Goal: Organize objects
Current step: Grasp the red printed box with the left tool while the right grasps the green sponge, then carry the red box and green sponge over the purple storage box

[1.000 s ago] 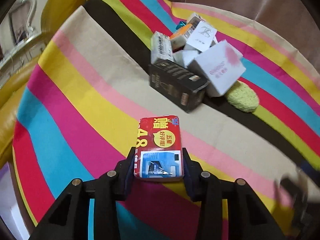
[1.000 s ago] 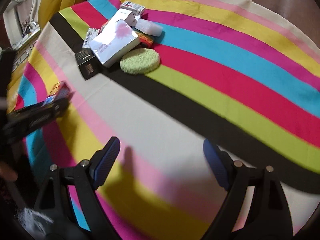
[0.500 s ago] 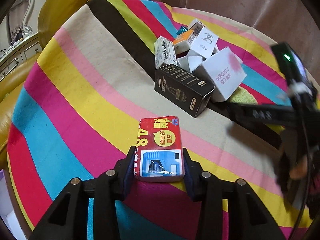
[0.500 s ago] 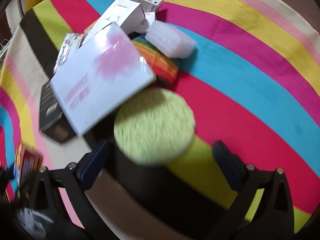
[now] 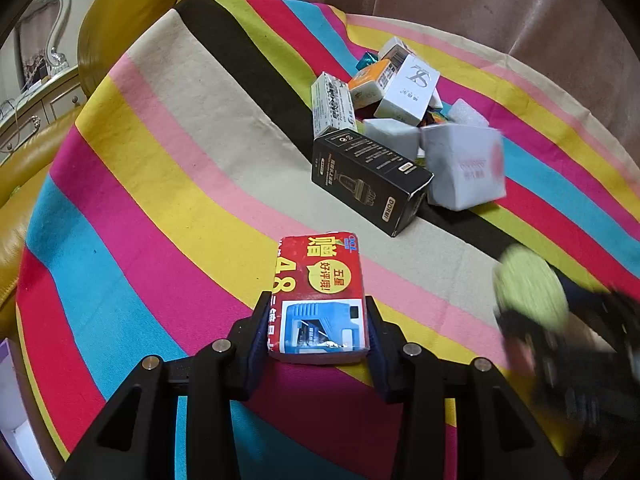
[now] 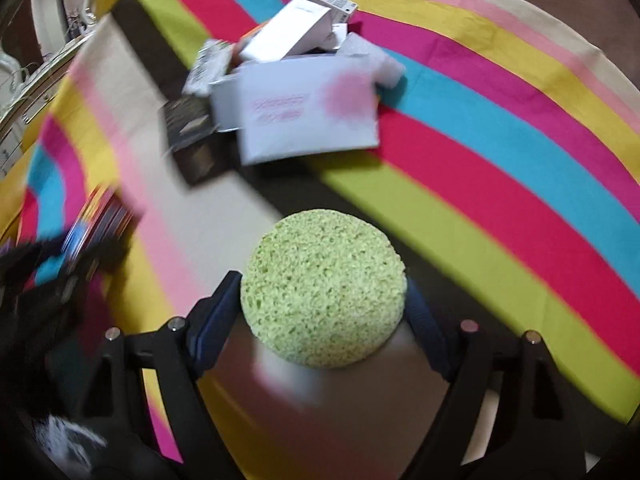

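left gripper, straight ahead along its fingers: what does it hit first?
Likely bare striped tablecloth; it points steeply down. The left gripper is shut on the red packet, which leads. Further along that line lies the black box, though depth is unclear.

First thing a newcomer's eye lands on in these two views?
The round green sponge, large between the right gripper pads, whose jaws are closing on it. Next, the red packet clamped in the left gripper, low over the bright striped tablecloth. Behind it sits a heap of boxes, fronted by a black box.
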Demonstrator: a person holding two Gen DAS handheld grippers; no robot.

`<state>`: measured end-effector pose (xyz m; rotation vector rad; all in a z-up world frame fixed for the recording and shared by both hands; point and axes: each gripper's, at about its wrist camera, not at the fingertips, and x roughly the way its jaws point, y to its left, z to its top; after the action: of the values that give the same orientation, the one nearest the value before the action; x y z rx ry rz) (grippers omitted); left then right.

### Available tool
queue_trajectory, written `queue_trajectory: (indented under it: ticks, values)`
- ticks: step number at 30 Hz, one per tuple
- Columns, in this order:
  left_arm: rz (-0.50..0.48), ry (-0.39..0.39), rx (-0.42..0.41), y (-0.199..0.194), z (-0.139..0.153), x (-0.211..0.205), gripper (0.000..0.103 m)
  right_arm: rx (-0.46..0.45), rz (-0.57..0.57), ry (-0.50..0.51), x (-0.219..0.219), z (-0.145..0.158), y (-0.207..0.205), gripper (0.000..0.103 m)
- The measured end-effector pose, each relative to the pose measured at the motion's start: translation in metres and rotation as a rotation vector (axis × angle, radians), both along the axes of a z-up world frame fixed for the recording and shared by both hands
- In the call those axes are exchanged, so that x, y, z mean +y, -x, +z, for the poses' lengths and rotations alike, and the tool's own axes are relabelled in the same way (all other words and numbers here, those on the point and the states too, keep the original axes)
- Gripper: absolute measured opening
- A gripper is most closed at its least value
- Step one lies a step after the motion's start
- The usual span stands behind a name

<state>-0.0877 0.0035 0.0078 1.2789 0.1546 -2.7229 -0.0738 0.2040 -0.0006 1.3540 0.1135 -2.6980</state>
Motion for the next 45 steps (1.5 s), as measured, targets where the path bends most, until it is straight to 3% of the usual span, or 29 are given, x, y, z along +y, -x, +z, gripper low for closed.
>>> queue_trajectory:
  ticks: [5,14,19,24,32,45]
  values:
    - [0.004,0.002,0.003,0.001,0.0,0.0,0.042,0.016,-0.025,-0.003,-0.004,0.0,-0.041,0.083]
    - [0.017,-0.065,0.025,-0.006,0.001,-0.011,0.042,0.023,-0.043,0.002,0.001,0.005,-0.038,0.083]
    - [0.045,-0.083,0.002,-0.045,0.008,-0.01,0.042,0.013,-0.087,0.007,0.005,0.002,-0.03,0.083]
    - [0.006,-0.029,0.021,-0.09,0.02,-0.012,0.042,-0.002,-0.156,0.142,0.012,0.008,-0.059,0.083]
    - [-0.013,-0.072,0.04,-0.155,0.036,-0.045,0.042,-0.025,-0.089,0.153,-0.024,0.012,-0.093,0.083]
    - [0.149,-0.03,0.096,-0.232,0.058,-0.143,0.042,0.004,0.192,0.104,-0.15,0.038,-0.119,0.083]
